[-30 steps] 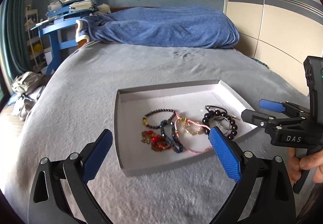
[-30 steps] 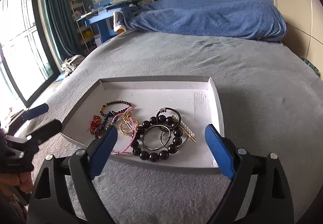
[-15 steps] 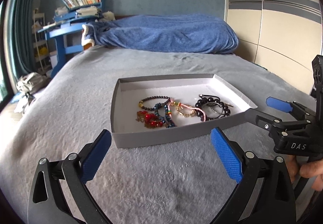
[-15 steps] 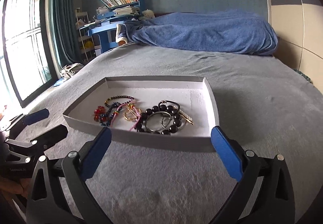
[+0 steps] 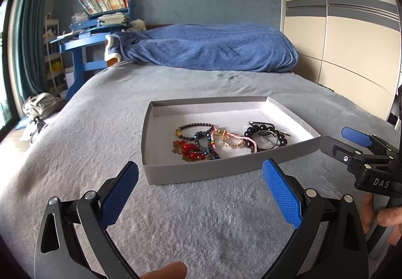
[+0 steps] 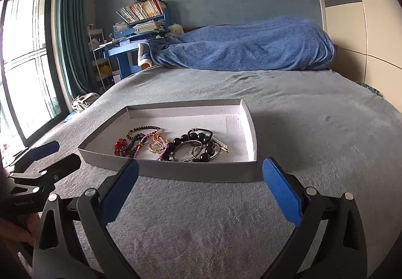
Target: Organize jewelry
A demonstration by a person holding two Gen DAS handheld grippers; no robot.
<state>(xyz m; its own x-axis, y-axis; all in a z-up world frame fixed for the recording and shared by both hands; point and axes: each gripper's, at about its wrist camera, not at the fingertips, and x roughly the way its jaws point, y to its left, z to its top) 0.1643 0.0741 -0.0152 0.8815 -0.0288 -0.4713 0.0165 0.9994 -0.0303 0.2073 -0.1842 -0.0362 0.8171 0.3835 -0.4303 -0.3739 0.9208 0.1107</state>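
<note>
Grey cardboard tray [image 5: 201, 173] lies on the grey bedspread [image 5: 88, 141], its long axis running across both views, shallow walls up. Inside, toward the near wall, bracelets lie in a tangled heap: black bead bracelet [image 6: 201, 144], red beaded piece [image 5: 189, 149], pink cord bracelet [image 5: 236, 139]; the overlaps make single pieces hard to separate. Both the left gripper [image 5: 201, 186] and right gripper [image 6: 201, 186] hover before the tray, jaws spread wide, holding nothing.
</note>
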